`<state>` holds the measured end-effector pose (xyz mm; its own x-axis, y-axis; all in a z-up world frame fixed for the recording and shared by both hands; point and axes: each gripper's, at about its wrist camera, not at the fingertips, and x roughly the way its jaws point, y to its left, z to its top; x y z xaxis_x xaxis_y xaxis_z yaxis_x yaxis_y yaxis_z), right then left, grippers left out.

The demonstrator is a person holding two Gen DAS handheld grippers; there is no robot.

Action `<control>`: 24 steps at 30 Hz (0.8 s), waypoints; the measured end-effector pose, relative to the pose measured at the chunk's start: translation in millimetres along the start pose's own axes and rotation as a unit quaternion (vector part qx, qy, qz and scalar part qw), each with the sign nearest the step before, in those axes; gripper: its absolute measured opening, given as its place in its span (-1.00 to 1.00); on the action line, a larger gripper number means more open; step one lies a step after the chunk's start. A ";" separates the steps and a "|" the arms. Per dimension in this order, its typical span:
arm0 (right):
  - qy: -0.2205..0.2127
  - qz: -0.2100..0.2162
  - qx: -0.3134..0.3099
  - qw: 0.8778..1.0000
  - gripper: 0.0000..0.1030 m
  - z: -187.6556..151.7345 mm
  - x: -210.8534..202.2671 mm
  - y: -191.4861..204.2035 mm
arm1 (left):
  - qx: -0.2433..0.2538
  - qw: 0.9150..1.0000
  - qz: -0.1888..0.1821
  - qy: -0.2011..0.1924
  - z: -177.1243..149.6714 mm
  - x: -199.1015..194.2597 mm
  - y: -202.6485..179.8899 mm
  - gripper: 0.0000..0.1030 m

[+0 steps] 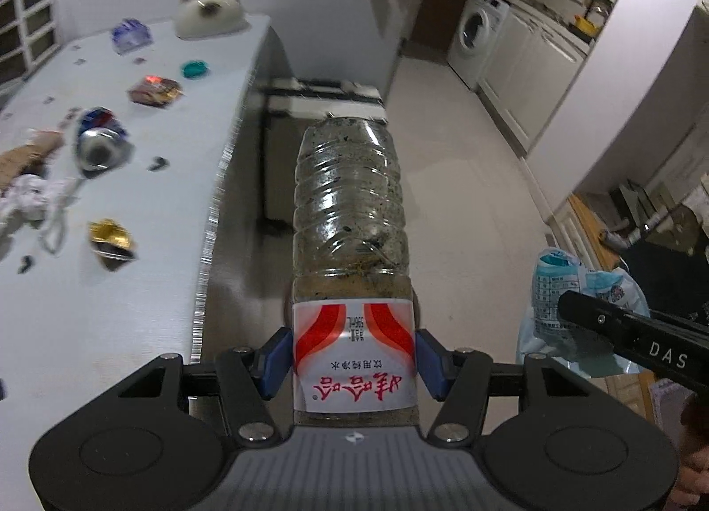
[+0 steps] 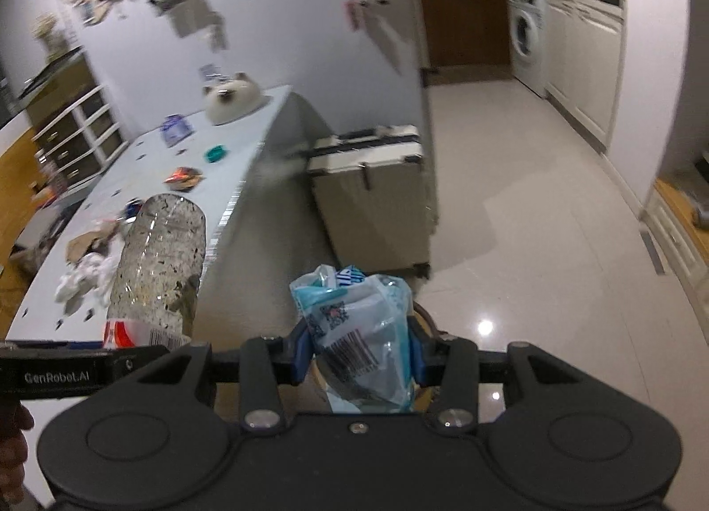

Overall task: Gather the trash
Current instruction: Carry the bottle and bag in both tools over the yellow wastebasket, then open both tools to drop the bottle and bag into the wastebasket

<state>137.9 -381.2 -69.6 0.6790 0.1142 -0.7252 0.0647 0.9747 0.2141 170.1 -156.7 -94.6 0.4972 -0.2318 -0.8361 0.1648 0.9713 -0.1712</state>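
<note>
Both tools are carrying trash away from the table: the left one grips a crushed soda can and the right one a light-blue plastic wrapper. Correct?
Not quite. The left tool grips a plastic bottle; the crushed soda can lies on the table, per the left wrist view. The right tool does hold the light-blue plastic wrapper.

**Room and furnishings**

Pale walls (image 2: 283, 37) fill the upper frame. Glossy white floor tiles (image 2: 531, 209) reflect a lamp at lower right. White table (image 1: 133, 289) at left; suitcase (image 2: 376, 196) at centre; washing machine (image 2: 527, 34) upper right.
</note>
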 end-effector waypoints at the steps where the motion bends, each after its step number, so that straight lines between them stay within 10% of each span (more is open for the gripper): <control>1: 0.003 -0.002 0.007 1.000 -0.16 0.0 4.6 -6.6 | 0.002 1.000 -0.004 0.006 1.4 7.6 -2.7 0.15; 24: 0.167 -0.031 0.079 0.982 -0.14 29.7 248.4 -48.4 | -0.020 0.974 -0.038 0.223 82.5 254.4 32.5 0.15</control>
<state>325.1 -405.7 -240.7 0.3939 0.1375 -0.9088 0.2294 0.9427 0.2421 372.2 -188.5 -269.8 0.0646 -0.2663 -0.9617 0.1495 0.9554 -0.2545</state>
